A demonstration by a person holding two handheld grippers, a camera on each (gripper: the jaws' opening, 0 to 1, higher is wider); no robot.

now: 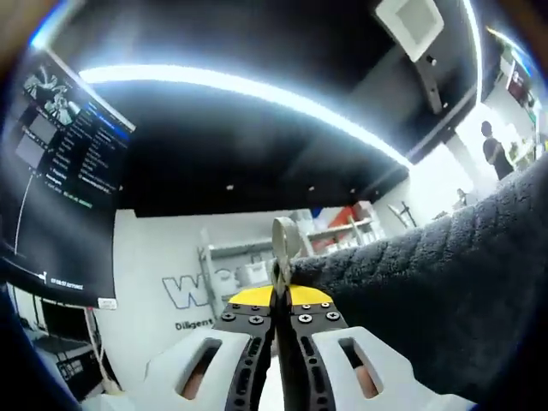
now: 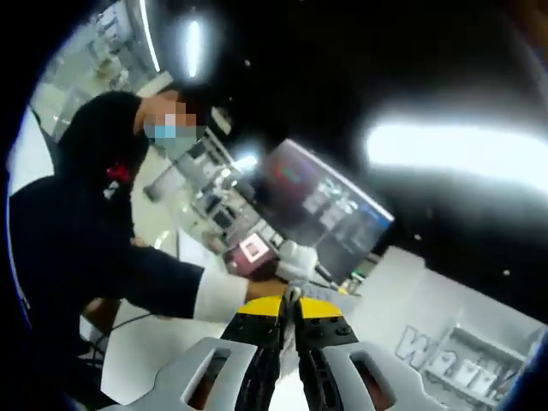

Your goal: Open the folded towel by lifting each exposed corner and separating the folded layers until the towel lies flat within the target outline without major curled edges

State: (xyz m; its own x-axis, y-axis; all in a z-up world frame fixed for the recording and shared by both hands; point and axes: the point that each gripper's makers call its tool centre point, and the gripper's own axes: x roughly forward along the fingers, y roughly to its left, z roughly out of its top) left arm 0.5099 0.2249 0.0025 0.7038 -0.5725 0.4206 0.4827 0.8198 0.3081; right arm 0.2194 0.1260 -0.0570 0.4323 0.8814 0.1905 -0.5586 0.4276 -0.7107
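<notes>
Towel [image 1: 445, 282] beside left gripper [image 1: 282, 278]; person [image 2: 103, 248] beyond right gripper [image 2: 291, 300]

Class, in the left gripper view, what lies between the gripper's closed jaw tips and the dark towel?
Nothing. In the left gripper view the left gripper is closed directly on the edge of the grey towel; they touch.

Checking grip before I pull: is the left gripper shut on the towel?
Shut on the towel, it seems: the left gripper has its jaws together, and the dark grey towel runs from its tips off to the right.

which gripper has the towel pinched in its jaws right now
The left gripper: dark grey towel hangs from its shut jaws. The right gripper is shut on nothing visible.
</notes>
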